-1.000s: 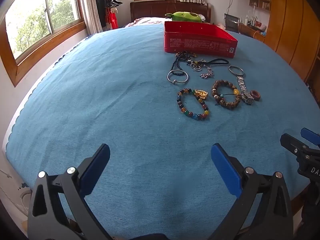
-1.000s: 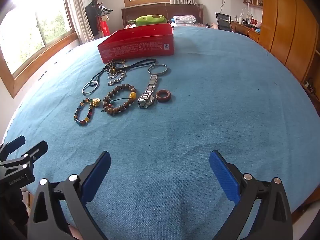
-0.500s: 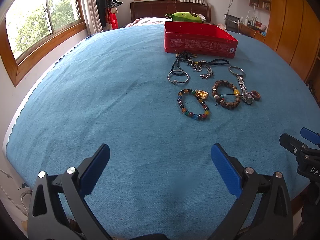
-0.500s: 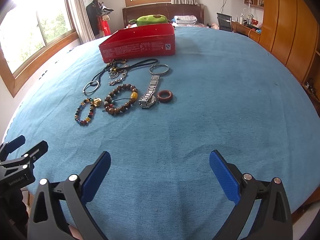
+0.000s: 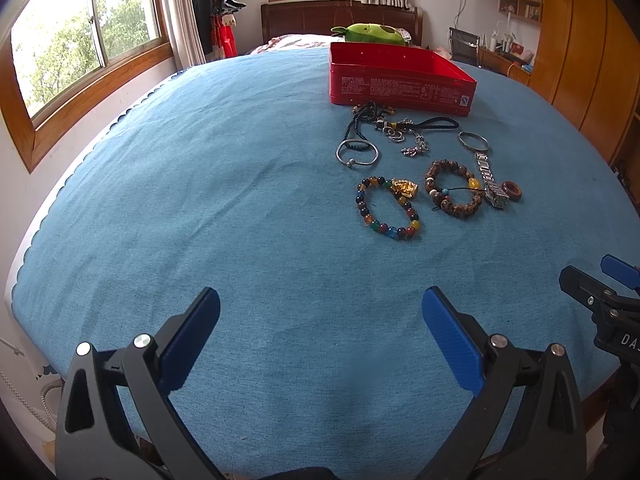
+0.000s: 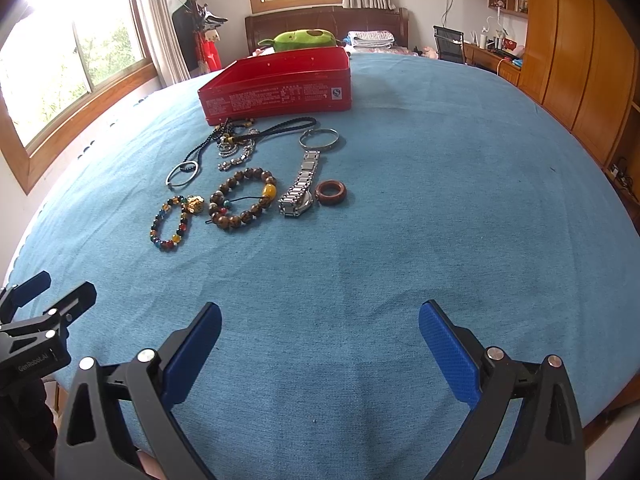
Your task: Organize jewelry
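Both grippers hover spread wide and empty over a blue cloth (image 5: pixel 200 200): the left gripper (image 5: pixel 320 332), then the right gripper (image 6: pixel 320 344). Well ahead of them lie a beaded bracelet (image 6: pixel 174 220), a brown bracelet (image 6: pixel 244 200), a watch (image 6: pixel 302 188) and a ring (image 6: pixel 330 193), near a red tin (image 6: pixel 276 88).

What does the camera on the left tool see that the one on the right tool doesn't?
Only the left wrist view shows the right gripper poking in at its right edge. Only the right wrist view shows the left gripper at its left edge and folded bedding beyond the red box. Both show that box, the colourful bead bracelet, brown bead bracelet, watch, brown ring, blue cloth, and their own jaws wide apart, holding nothing.
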A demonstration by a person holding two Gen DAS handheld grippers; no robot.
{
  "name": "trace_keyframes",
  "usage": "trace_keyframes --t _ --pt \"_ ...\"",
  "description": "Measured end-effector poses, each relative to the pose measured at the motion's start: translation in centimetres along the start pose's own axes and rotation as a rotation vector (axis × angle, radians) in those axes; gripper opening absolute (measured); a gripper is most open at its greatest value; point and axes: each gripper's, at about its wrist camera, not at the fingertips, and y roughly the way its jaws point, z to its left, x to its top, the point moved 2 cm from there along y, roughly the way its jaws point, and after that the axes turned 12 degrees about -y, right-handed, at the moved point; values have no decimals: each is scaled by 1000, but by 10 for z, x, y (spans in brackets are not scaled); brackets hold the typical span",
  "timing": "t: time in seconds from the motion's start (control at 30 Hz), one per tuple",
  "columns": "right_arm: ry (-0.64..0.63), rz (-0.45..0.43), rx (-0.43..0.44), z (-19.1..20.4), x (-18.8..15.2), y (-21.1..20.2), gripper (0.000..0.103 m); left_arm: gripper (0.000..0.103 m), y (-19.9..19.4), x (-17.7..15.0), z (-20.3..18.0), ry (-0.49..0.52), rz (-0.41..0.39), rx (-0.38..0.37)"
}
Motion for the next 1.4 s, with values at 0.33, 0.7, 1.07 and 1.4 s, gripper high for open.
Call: trace_keyframes --t 0.33,0.7,1.07,1.4 --pt "0 0 0 0 0 0 99 100 -1 0 0 0 -1 0" --pt "-1 -1 0 1 0 0 99 100 -1 2 3 0 0 -1" --pt "0 0 1 1 0 0 99 100 -1 4 3 0 0 -1" --pt "0 -9 9 4 2 0 99 100 -3 4 7 -1 0 -1"
